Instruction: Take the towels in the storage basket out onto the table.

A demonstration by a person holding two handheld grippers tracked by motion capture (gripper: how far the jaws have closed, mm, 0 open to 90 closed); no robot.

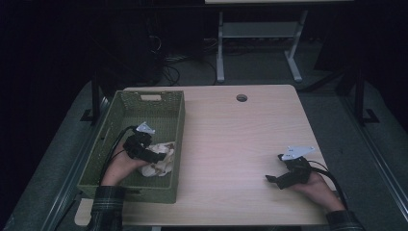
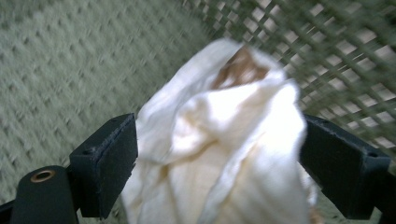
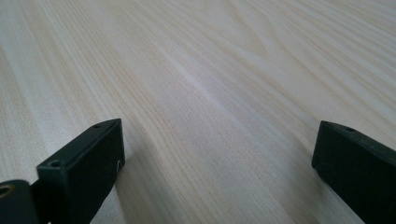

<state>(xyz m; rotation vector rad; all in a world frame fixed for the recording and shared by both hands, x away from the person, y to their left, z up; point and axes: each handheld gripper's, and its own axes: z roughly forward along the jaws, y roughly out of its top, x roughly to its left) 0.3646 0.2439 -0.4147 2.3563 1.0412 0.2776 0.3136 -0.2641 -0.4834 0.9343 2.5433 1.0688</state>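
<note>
A crumpled cream cloth (image 1: 162, 162) with a brown patch lies inside the green woven basket (image 1: 179, 126), against its near right wall. My left gripper (image 1: 160, 155) is down in the basket with its jaws spread wide on either side of the cloth (image 2: 219, 135); the left gripper (image 2: 218, 161) is open, and the fabric bulges between the pads without being pinched flat. My right gripper (image 1: 273, 179) rests low over the bare wooden table (image 1: 231, 144) at the near right. In the right gripper view the right gripper (image 3: 217, 163) is open, with nothing but wood grain between its jaws.
The basket (image 2: 70, 56) sits on the table's left side, running from the far edge to near the front. A round cable hole (image 1: 241, 97) lies at the table's far middle. Beyond the table stands a white desk frame (image 1: 260, 33) on dark floor.
</note>
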